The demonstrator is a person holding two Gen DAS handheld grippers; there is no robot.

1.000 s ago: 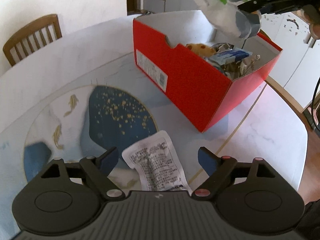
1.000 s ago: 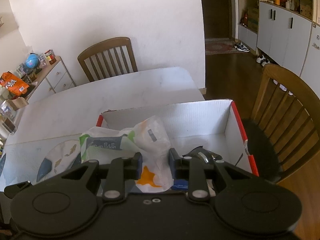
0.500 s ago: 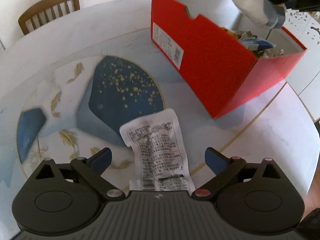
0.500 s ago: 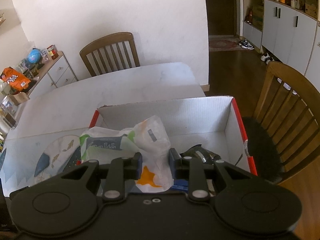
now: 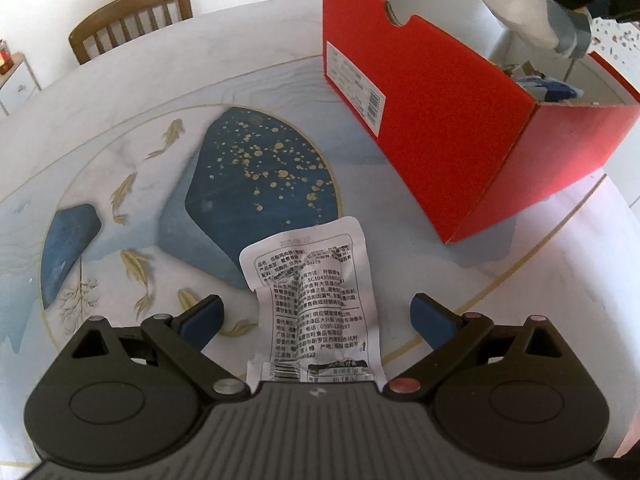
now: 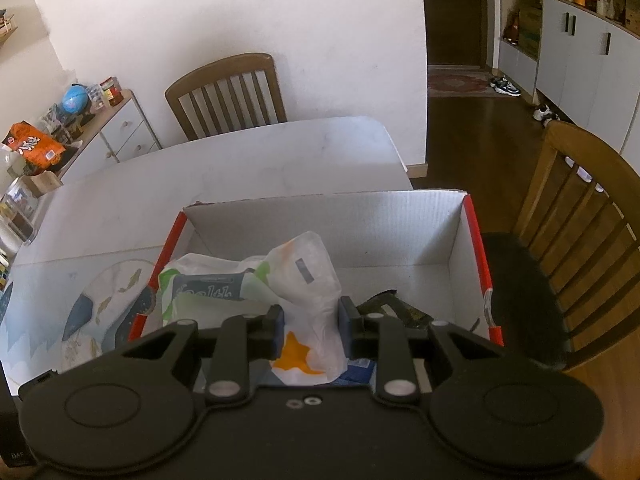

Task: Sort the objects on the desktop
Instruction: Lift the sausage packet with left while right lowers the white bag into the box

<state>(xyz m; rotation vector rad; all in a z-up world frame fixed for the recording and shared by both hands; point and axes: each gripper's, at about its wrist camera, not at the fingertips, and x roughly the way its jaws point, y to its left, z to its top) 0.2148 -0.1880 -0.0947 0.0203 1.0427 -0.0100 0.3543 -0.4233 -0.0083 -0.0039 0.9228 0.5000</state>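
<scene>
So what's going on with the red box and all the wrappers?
Someone is tidying the table with a gripper in each hand. The right gripper is shut on a crinkly white plastic bag and holds it over the open red shoebox, which already has wrappers inside. The left gripper is wide open, its jaws on either side of a white printed food packet lying flat on the table, not yet gripping it.

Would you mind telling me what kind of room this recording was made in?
Most likely the dining area of a home: a table with wooden chairs pulled up to it, white cabinets along the wall, and shoes left on the floor near a door.
</scene>
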